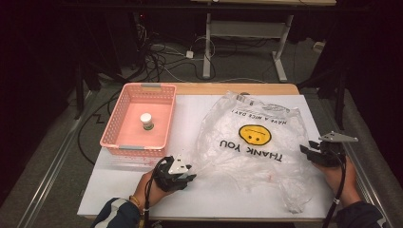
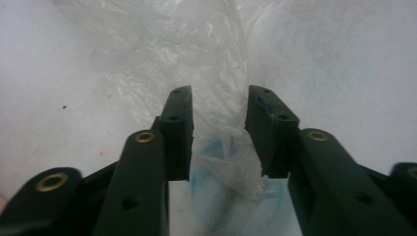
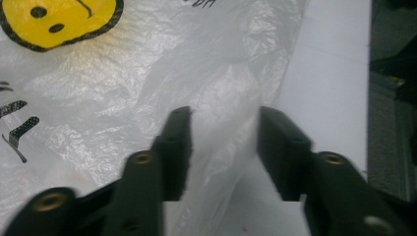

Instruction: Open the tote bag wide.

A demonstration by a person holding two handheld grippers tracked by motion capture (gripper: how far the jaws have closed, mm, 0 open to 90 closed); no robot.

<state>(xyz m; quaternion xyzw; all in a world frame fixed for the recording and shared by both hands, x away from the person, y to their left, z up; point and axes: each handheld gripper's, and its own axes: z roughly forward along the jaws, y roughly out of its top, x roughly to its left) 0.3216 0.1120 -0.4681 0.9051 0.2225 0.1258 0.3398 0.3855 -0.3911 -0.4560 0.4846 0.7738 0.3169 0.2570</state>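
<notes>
A clear plastic bag [image 1: 252, 142] printed with a yellow smiley face and "THANK YOU" lies flat and crumpled on the white table. My left gripper [image 1: 189, 170] is at the bag's lower left corner, jaws open, with a thin fold of the bag [image 2: 216, 113] lying between them. My right gripper [image 1: 306, 151] hovers at the bag's right edge, also open, with the bag's edge [image 3: 216, 98] under and between its jaws. A small white-capped jar [image 1: 146, 121] stands upright inside a pink basket [image 1: 124, 99] at the table's left.
The white table top [image 1: 190, 114] sits on a wooden table. Beyond the far edge are floor cables [image 1: 161, 57] and a white desk frame [image 1: 247, 33]. A dark strip [image 3: 393, 98] runs past the table's right edge.
</notes>
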